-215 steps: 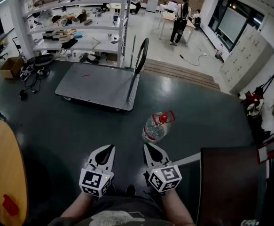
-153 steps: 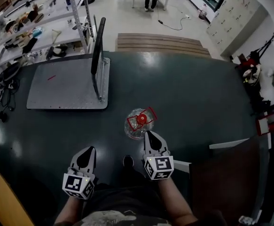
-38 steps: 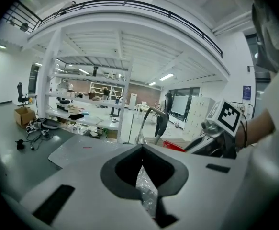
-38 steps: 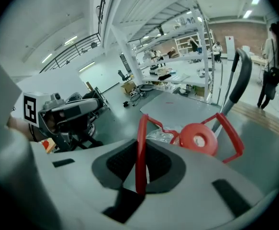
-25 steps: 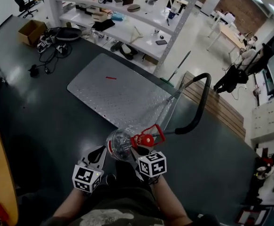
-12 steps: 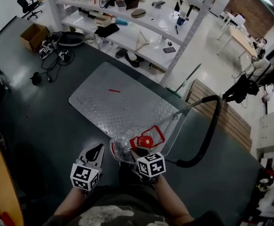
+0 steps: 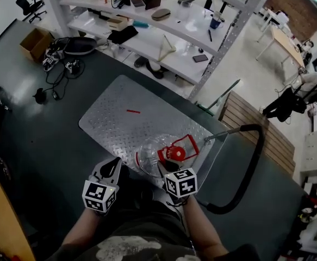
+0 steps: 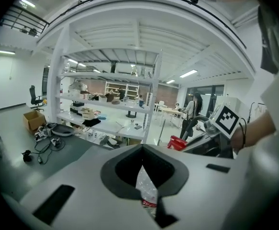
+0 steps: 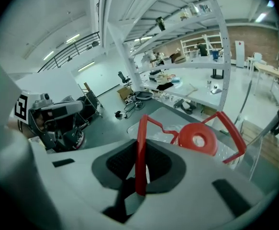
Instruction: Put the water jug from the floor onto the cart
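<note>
The right tool [image 7: 165,170] is clamped on the red handle [image 9: 140,143] of the water jug [image 7: 150,155], the handle's bar running up through its closed jaws. The clear jug lies just beyond that tool, over the near right corner of the cart [image 7: 125,126] with its red cap [image 9: 198,140] turned right; whether it rests on the steel deck cannot be told. The left tool [image 7: 113,166] has its jaws together on nothing, just left of the jug. The cart's black push bar [image 7: 250,173] curves at the right.
</note>
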